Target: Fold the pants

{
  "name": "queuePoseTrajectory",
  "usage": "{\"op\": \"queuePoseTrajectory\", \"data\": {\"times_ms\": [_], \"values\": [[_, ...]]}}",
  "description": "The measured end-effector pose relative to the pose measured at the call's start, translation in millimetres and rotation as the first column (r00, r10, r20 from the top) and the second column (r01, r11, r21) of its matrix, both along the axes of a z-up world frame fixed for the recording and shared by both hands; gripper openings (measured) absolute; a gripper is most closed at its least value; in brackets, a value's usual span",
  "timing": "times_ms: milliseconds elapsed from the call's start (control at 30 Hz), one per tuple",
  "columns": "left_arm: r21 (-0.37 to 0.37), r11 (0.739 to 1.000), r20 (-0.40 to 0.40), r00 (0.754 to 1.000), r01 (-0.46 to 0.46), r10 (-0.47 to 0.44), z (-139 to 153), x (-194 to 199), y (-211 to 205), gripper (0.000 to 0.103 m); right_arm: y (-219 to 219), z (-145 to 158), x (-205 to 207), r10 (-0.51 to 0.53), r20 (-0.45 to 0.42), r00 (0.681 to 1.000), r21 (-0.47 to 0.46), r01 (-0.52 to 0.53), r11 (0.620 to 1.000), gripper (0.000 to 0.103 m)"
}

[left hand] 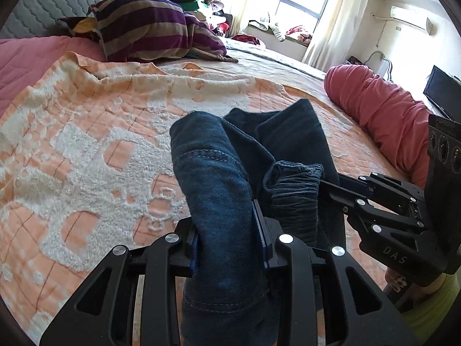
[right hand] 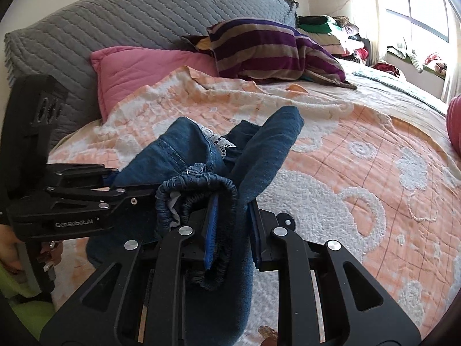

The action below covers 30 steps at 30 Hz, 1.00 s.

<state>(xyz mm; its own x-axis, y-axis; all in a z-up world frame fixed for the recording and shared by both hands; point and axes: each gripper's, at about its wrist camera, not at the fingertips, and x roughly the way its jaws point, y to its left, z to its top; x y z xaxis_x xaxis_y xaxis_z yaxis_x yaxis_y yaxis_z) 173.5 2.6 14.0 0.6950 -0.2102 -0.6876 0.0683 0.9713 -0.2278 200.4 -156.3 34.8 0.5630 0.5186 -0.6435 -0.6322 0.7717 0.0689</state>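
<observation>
Pants (left hand: 219, 190) of dark blue denim are held bunched above the orange blanket (left hand: 86, 144). Left gripper (left hand: 227, 239) is clamped on a denim fold; beside it, right gripper (right hand: 230, 225) is clamped on the gathered elastic waistband (right hand: 198, 190).

Dark blue denim pants (left hand: 213, 178) — peach-and-white blanket (left hand: 86, 132), purple-striped pillow (left hand: 144, 26).

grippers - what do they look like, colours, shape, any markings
Both are matte black linkage frames with triangular cut-outs and round silver pivot pins. The left gripper and right gripper have blue finger pads. From the side, the right one reads "DAS" in the left wrist view, and the left one reads "GenRobot.AI" in the right wrist view. No cables visible.
</observation>
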Motion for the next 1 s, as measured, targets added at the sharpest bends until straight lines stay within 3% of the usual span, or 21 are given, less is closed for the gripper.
{"op": "queuePoseTrajectory", "data": {"times_ms": [467,667,800,1000], "values": [[0.002,0.999,-0.061,0.997,-0.049,0.049,-31.8,10.5,13.7,0.03,-4.0,-25.8,14.4,-0.093,-0.028,0.995,-0.094,0.09,0.991,0.014],[0.007,0.997,-0.092,0.993,-0.073,0.074,-41.8,10.2,19.2,0.038,-10.7,-40.1,22.8,-0.144,-0.077,0.987,-0.144,0.132,0.981,0.031],[0.01,0.997,-0.103,0.991,-0.079,0.08,-46.2,10.1,20.8,0.042,-16.2,-55.7,31.6,-0.179,-0.16,0.971,-0.142,0.157,0.977,0.032],[0.009,0.997,-0.108,0.991,-0.081,0.081,-48.0,9.0,20.9,0.044,-20.0,-59.2,31.8,-0.197,-0.175,0.965,-0.137,0.174,0.975,0.038]]}}
